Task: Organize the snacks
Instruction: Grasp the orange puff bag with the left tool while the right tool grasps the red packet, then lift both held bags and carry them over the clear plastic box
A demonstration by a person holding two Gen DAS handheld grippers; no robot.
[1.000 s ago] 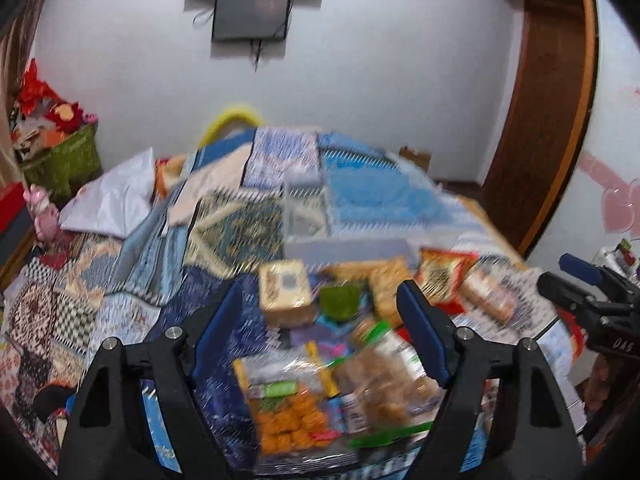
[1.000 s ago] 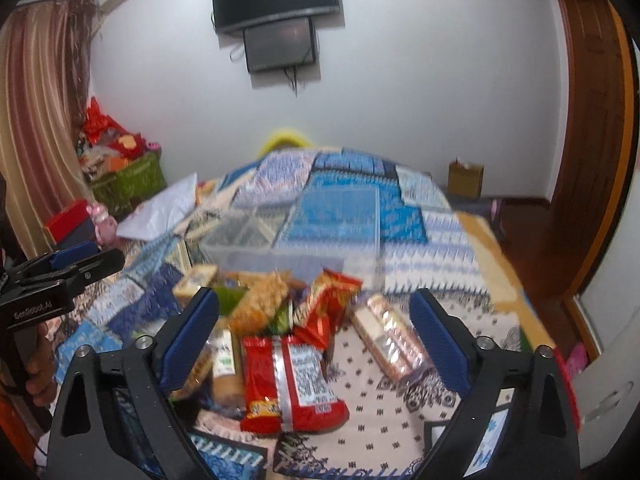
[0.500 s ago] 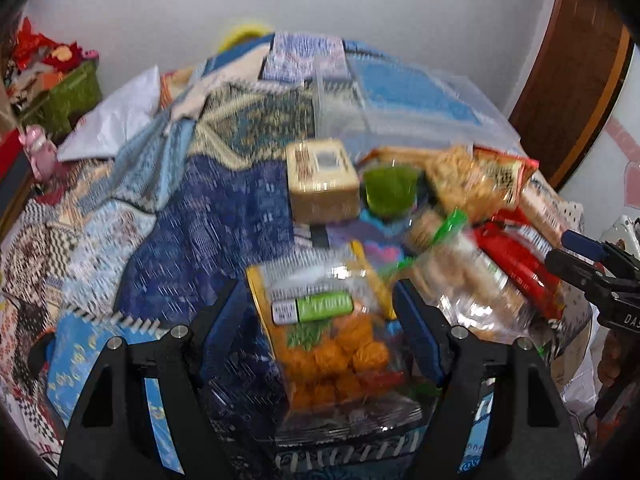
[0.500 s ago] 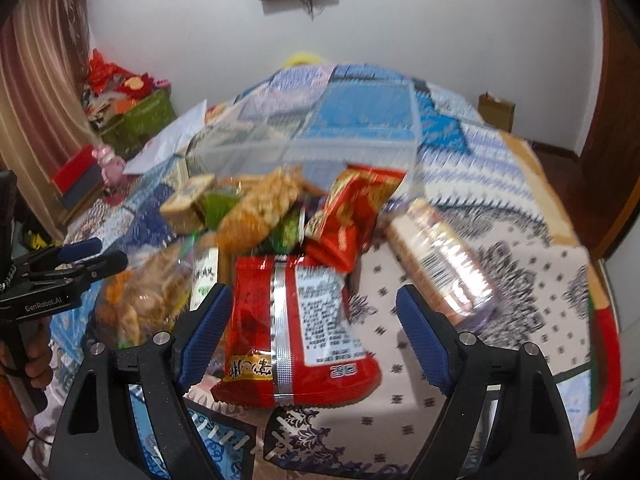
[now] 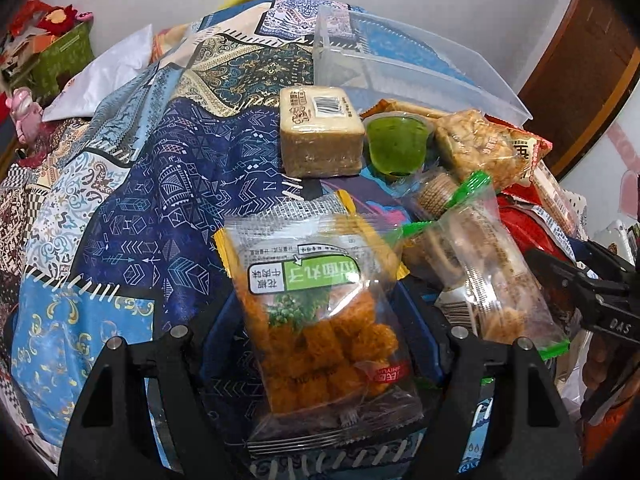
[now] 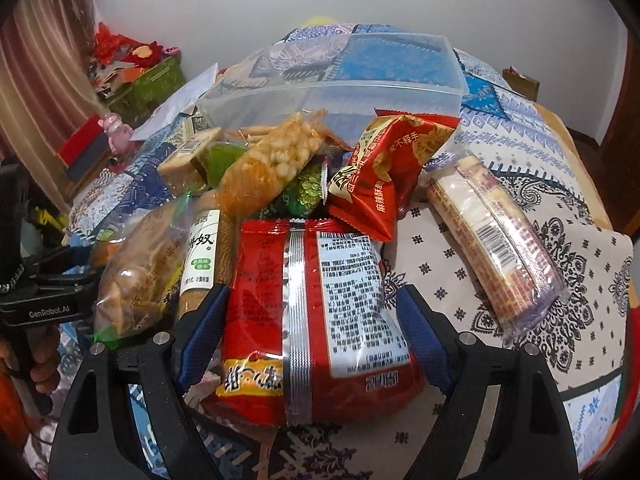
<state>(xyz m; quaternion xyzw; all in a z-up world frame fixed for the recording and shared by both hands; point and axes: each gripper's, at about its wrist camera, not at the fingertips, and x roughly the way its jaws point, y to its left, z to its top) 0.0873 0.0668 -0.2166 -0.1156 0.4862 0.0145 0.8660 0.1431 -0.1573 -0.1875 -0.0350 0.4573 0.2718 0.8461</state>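
between closing left tongs (image 5: 320,320): orange snack bag (image 5: 320,320)

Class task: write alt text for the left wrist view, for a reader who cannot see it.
The left hand-held gripper straddles a clear packet of orange fried snacks, its jaws closing. Behind it on a patchwork quilt lie more snacks, a green jelly cup and an empty clear plastic bin.
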